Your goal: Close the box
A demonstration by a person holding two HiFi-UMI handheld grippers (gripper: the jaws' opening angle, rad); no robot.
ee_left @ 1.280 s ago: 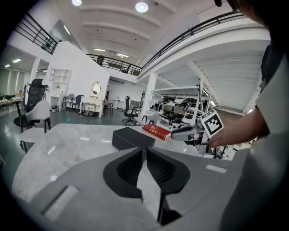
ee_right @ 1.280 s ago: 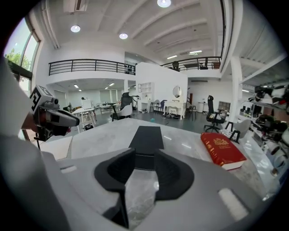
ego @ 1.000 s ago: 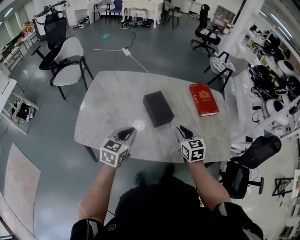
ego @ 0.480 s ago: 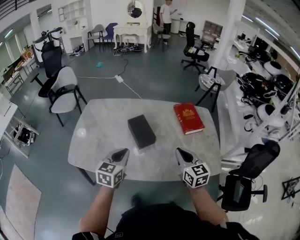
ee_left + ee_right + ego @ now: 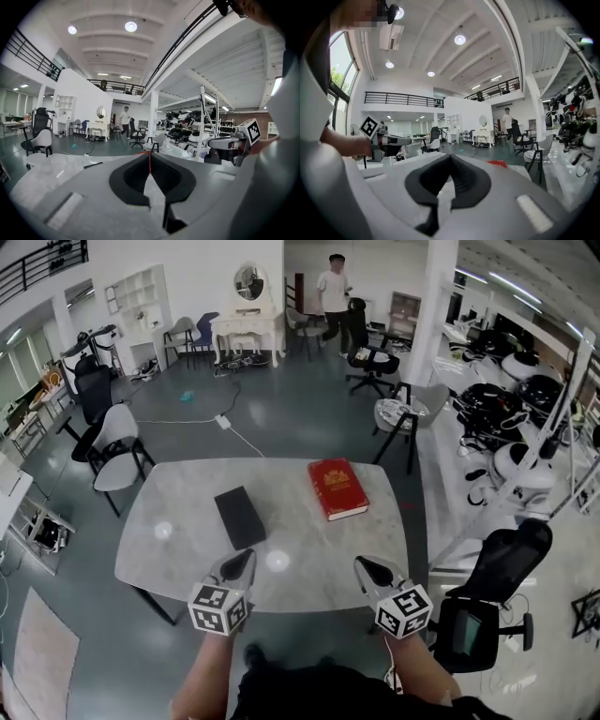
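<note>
A black box lies flat with its lid down on the marble table, left of the middle. Both grippers hang at the table's near edge, apart from the box and holding nothing. My left gripper points at the box's near end from a short way off, and its jaws meet at the tips. My right gripper is further right, also shut and empty. In the left gripper view the box shows only as a thin dark sliver on the tabletop.
A red book lies on the table right of the box and shows in the right gripper view. A white chair stands left of the table, a black office chair at its right. A person stands far back.
Both grippers have drawn back from beside the box to the table's near edge. The head view has lifted, so the table sits lower and more of the room shows.
</note>
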